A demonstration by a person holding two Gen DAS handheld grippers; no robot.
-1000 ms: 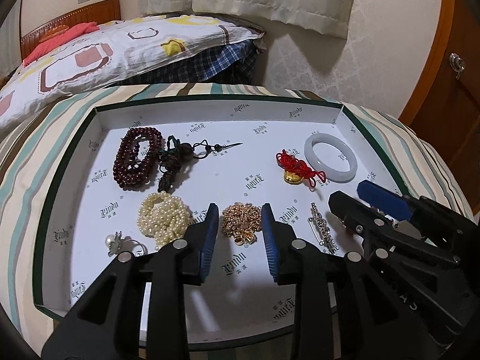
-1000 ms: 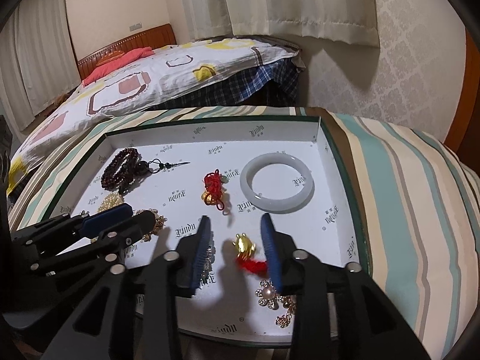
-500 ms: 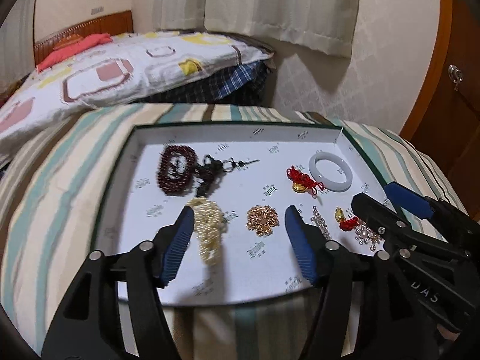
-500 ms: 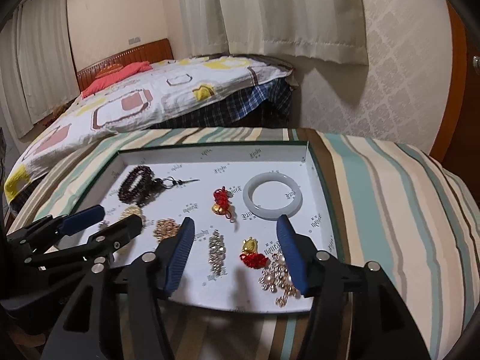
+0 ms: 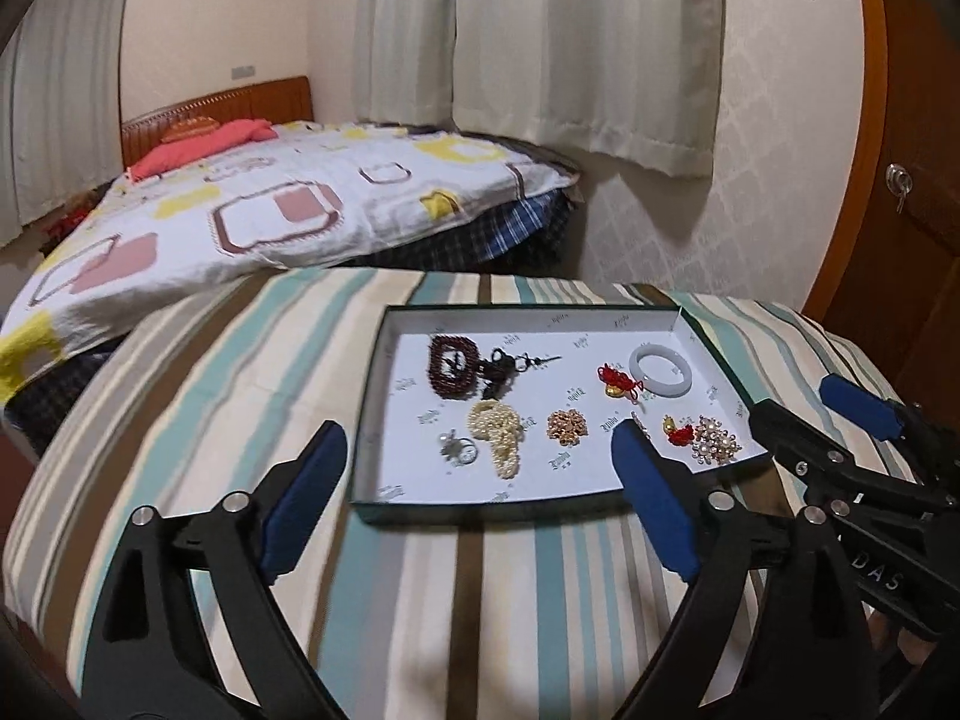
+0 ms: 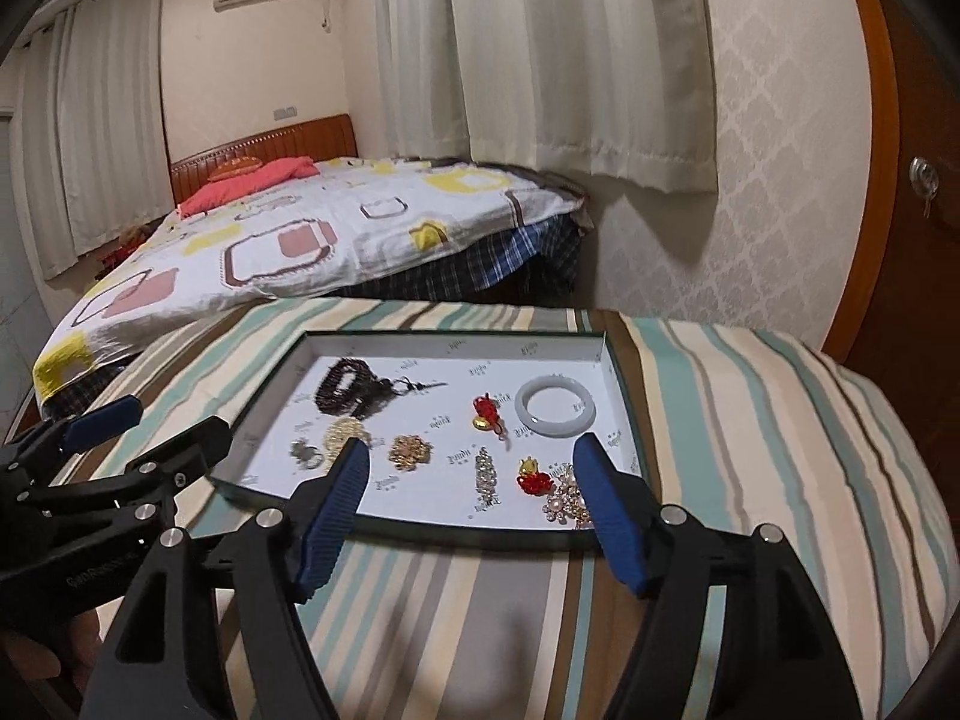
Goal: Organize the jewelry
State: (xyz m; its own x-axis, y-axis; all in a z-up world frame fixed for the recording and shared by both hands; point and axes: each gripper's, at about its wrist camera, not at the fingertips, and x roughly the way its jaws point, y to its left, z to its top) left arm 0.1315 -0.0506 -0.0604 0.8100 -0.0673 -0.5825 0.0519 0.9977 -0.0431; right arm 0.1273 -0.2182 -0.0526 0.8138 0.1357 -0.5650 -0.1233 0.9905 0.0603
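Observation:
A white-lined box lid (image 5: pixel 420 495) (image 6: pixel 420 519) lies on the striped table and holds jewelry. In it are dark red beads (image 5: pixel 451 366) (image 6: pixel 342 387), a pearl strand (image 5: pixel 498 429), a gold chain (image 5: pixel 566 425) (image 6: pixel 410 450), a white jade bangle (image 5: pixel 660 365) (image 6: pixel 555 411), red-cord gold charms (image 5: pixel 618 381) (image 6: pixel 487 414), a pearl brooch (image 5: pixel 714 447) (image 6: pixel 567 501) and a small ring (image 5: pixel 459 449). My left gripper (image 5: pixel 477 501) is open and empty, held back above the lid's near edge. My right gripper (image 6: pixel 474 510) is open and empty, likewise back from the lid.
The table wears a striped cloth (image 5: pixel 240 360). A bed with a patterned quilt (image 5: pixel 270 210) stands behind it. Curtains (image 5: pixel 570 48) hang at the back. A wooden door (image 5: pixel 900 180) is at the right. The right gripper shows in the left wrist view (image 5: pixel 840 420).
Both grippers have pulled back and up from the lid and opened wider. The jewelry has stayed in place in the lid.

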